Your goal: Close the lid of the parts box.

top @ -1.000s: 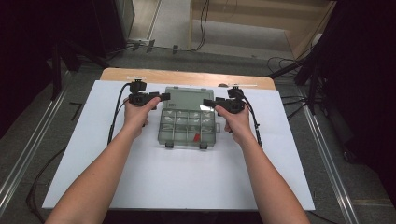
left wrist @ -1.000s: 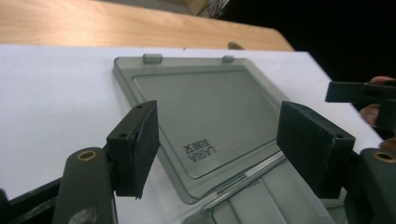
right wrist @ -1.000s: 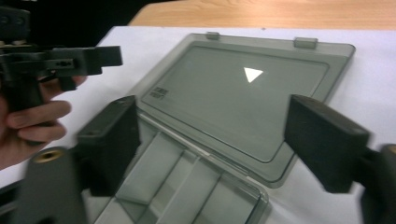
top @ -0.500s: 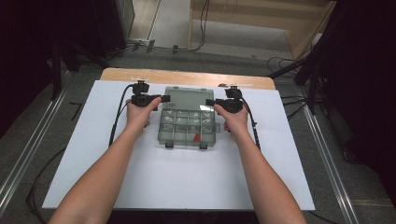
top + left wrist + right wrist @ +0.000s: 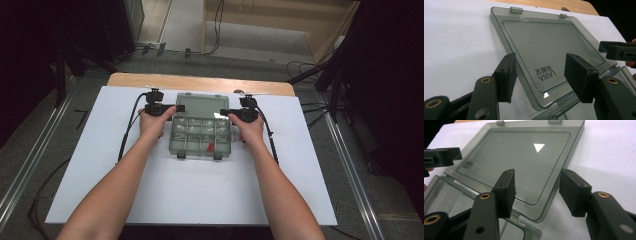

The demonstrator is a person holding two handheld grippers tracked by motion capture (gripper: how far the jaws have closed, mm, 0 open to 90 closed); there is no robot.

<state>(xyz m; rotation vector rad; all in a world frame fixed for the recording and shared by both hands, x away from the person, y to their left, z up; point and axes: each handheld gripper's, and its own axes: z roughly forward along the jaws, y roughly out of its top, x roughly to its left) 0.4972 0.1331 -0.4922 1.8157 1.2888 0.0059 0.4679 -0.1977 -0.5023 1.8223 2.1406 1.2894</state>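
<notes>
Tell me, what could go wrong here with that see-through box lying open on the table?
Each tool straddles a corner of the lid, the left tool and the right tool, with jaws that have just been closing but are not yet pressing. If one grips before the other, the lid could twist at its hinge. The slick plastic might slip out. Jolting the box could shake the small red piece out of its compartment.

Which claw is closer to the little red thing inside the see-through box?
The right claw. The red thing lies in the box toward its right front; the right claw is at the lid's right edge, the left claw across at the left.
</notes>
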